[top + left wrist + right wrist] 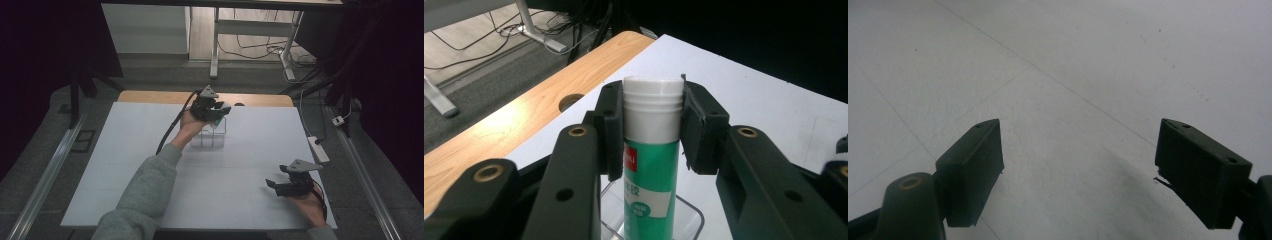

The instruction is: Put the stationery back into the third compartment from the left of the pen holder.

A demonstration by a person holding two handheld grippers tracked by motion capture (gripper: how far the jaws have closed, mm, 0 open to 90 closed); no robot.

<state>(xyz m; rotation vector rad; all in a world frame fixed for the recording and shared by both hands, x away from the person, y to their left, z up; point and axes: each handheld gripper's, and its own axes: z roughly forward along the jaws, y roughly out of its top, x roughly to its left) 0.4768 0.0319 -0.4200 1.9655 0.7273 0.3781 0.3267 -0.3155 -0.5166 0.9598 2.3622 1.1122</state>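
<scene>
My left gripper (653, 125) is clamped on a glue stick (650, 185), its two black pads pressing the white ribbed cap from 9 and 3 o'clock. The stick stands upright, its green labelled body dropping into a clear plastic organizer (689, 220) whose rim shows below the jaws. From the high view I read the left gripper (214, 111) near 12 o'clock on the white table mat (125, 165), directly over the clear organizer (210, 136), with my grey sleeve (145, 195) reaching in from 7 o'clock. The wooden table edge (150, 96) lies just beyond the mat. My right gripper (1078, 170) is spread wide with nothing between its pads, low over bare mat; in the high view I see it (280, 186) at about 4 o'clock, well apart from the organizer.
</scene>
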